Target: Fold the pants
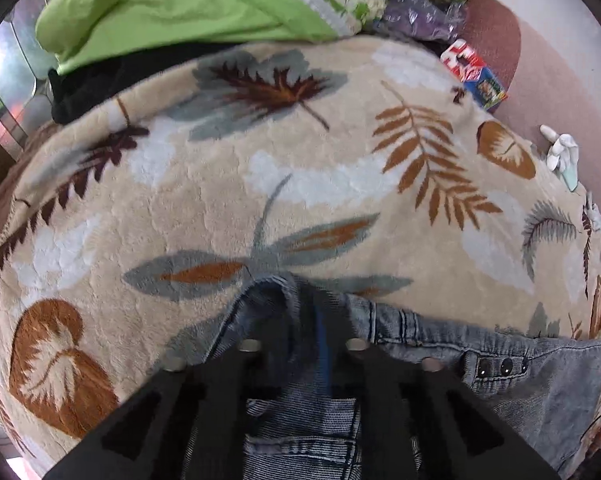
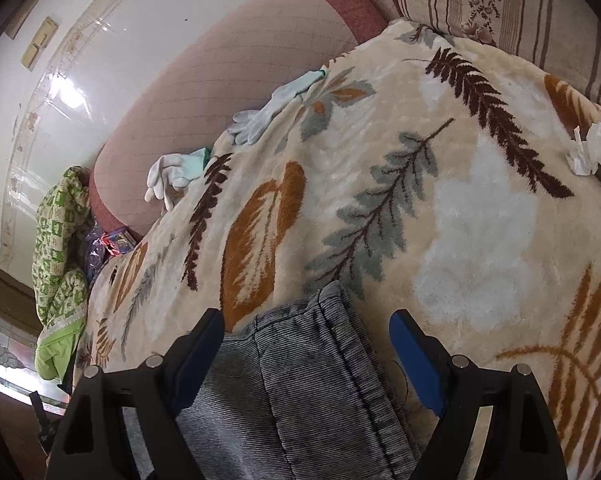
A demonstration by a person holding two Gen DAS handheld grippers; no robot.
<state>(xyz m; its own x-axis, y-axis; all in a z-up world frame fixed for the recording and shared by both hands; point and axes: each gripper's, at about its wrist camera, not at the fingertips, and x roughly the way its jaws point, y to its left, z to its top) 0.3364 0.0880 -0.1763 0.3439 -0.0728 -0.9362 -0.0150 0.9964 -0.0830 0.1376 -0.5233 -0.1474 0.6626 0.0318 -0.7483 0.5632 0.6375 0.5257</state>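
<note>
Seen from two wrist cameras looking down onto a leaf-patterned blanket (image 1: 340, 184) covering a bed. Lying flat on it, blue denim pants (image 1: 520, 364), stretching away rightward from the left gripper in its view, with the waistband, its snaps and a belt loop running along the top edge. Left gripper (image 1: 306, 320) at the waistband's near corner, fingers drawn close together and pinching a raised fold of denim between them. Right gripper (image 2: 304, 360) over the other end of the garment, fingers (image 2: 414, 354) wide apart and straddling the hem of a pant leg (image 2: 324, 320), pads not touching the cloth. Long axis of the pants running roughly between the two grippers, so each hand near its own end. Judged next: right fingers needing to close on the hem before the cloth can be lifted and doubled over. Off to the side, white gloves (image 2: 172, 174) and a green quilt (image 1: 172, 4), well apart from the pants.
</note>
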